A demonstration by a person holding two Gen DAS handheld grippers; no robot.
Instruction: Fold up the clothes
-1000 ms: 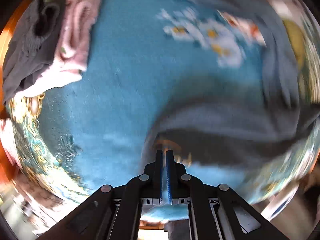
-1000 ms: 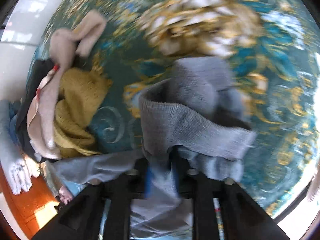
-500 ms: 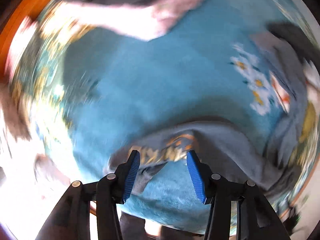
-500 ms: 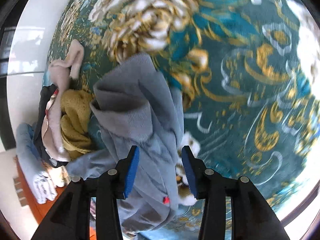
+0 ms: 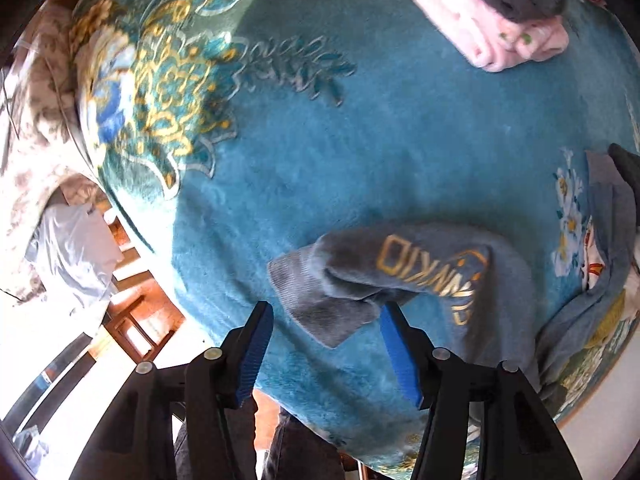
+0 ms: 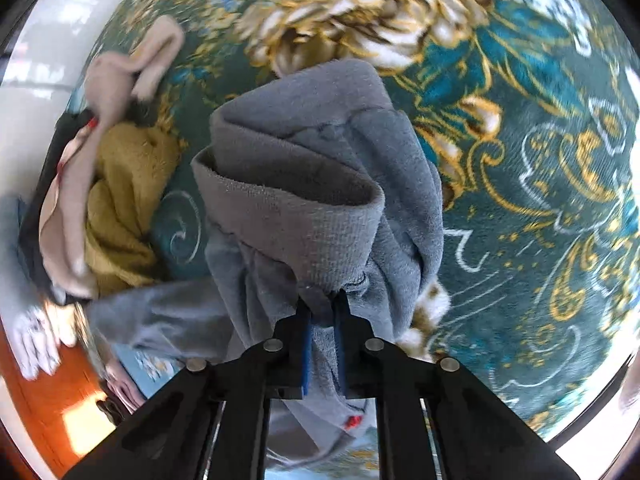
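Fingers of the right gripper (image 6: 322,320) clenched on a ribbed cuff of the grey-blue fleece sweatshirt with gold lettering (image 6: 320,184), bunched at frame centre over the teal floral plush blanket (image 6: 540,184). Fingers of the left gripper (image 5: 326,340) spread wide, grasping nothing, straddling another ribbed cuff of that sweatshirt (image 5: 400,276) at lower centre. Judged mid-fold: one end pinched, the other awaiting a pinch; next calls for closing on that cuff, then drawing the cloth flat. Seen only from the left: the lettering and a folded pink garment (image 5: 500,36), upper right. Only from the right: a mustard knit (image 6: 124,208) at left.
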